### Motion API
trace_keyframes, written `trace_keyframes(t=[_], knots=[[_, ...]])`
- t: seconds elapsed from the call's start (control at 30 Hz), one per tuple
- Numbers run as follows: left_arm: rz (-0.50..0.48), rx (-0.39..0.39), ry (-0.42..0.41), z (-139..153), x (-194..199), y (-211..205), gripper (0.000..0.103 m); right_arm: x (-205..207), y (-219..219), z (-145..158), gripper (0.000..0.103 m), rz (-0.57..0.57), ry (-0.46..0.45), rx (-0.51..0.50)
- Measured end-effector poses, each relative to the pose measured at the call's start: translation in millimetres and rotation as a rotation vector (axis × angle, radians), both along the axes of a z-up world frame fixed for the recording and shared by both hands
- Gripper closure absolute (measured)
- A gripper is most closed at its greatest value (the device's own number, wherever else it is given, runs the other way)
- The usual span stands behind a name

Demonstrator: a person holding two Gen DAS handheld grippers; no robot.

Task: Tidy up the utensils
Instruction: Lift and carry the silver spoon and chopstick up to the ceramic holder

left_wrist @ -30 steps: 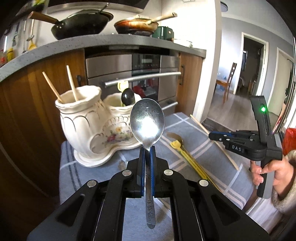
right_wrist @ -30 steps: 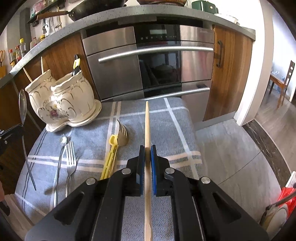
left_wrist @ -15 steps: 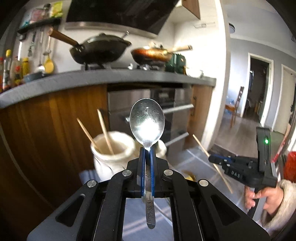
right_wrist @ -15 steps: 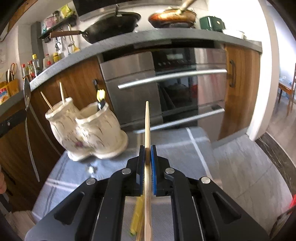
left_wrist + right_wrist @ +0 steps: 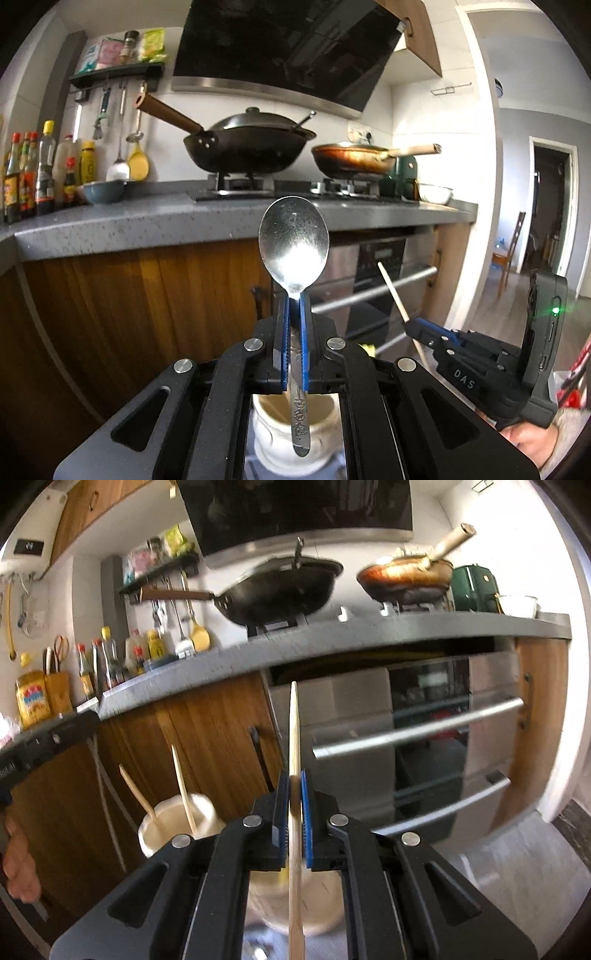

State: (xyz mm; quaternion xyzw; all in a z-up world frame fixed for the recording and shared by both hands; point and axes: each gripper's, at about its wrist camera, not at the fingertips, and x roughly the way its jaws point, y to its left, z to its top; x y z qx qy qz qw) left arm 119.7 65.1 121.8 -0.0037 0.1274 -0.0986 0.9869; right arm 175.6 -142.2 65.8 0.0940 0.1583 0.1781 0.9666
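Spoon (image 5: pixel 293 245) and chopstick (image 5: pixel 294 738) are both in the air, each pinched in its own tool, so the step in hand looks like the carry to the ceramic holder, with the drop-in still to come.

Nearest, the left gripper (image 5: pixel 293 321) has its blue pads closed narrow on the spoon's neck, bowl up and handle hanging below, over the mouth of one cream-coloured holder cup (image 5: pixel 295 413). The right gripper (image 5: pixel 294 797) is likewise clamped tight on the wooden chopstick, which stands nearly upright between the pads; its lower end crosses in front of a blurred cup (image 5: pixel 295 904) beneath.

Just beyond, to the left in the right wrist view, the other cup (image 5: pixel 177 825) already holds two chopsticks (image 5: pixel 183 788). I'd judge the next move needs each utensil tipped end-down over the proper cup and lowered before the pads part; the chopstick seems to belong with its fellows, which means shifting toward that cup.

Farther off stand the oven front (image 5: pixel 417 731), the grey counter (image 5: pixel 147 225) and a black wok (image 5: pixel 247 144).
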Motion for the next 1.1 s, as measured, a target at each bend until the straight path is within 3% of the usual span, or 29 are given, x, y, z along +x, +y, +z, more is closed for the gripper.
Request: trace_keyframes(t=[0.17,0.47,0.77,1.1], knots=[[0.014,-0.012,-0.021,6,16,-2,0.097,17,10,4,0.097,-0.004,-0.048,0.077],[0.042,0.040,0.007,-17,41,-12,0.097,37,20,-8,0.097,-0.060,-0.096,0.072],[0.030,0.055,0.037,-30,47,-14,0.097,46,21,-34,0.097,-0.070,-0.056,0.031],[0.009,0.033,0.099,-45,43,-9,0.097,27,7,-42,0.097,0.017,0.011,0.032]])
